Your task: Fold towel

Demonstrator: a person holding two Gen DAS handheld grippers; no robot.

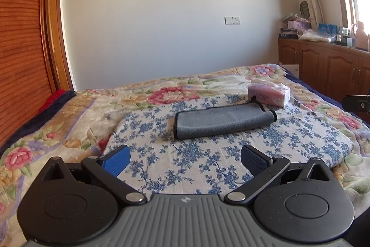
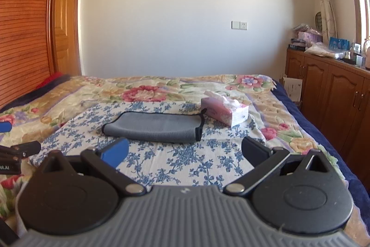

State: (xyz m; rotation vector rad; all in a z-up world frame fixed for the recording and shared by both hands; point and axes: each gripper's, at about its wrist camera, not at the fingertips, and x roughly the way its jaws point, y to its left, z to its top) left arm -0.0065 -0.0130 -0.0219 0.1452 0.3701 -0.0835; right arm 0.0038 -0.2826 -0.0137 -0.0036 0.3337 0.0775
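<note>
A grey towel [image 1: 223, 120] with black trim lies folded into a long strip on a blue-flowered cloth [image 1: 208, 168] on the bed. It also shows in the right wrist view [image 2: 157, 127]. My left gripper [image 1: 185, 160] is open and empty, hovering short of the towel's near edge. My right gripper [image 2: 185, 152] is open and empty, also just short of the towel. The right gripper's edge shows at the far right of the left wrist view [image 1: 357, 103]; the left gripper shows at the left of the right wrist view [image 2: 16, 152].
A pink tissue pack [image 1: 269, 94] stands just behind the towel's right end, seen too in the right wrist view [image 2: 223, 111]. A flowered bedspread [image 1: 69, 112] covers the bed. A wooden headboard [image 1: 20, 43] is left; wooden cabinets [image 2: 335, 94] with clutter are right.
</note>
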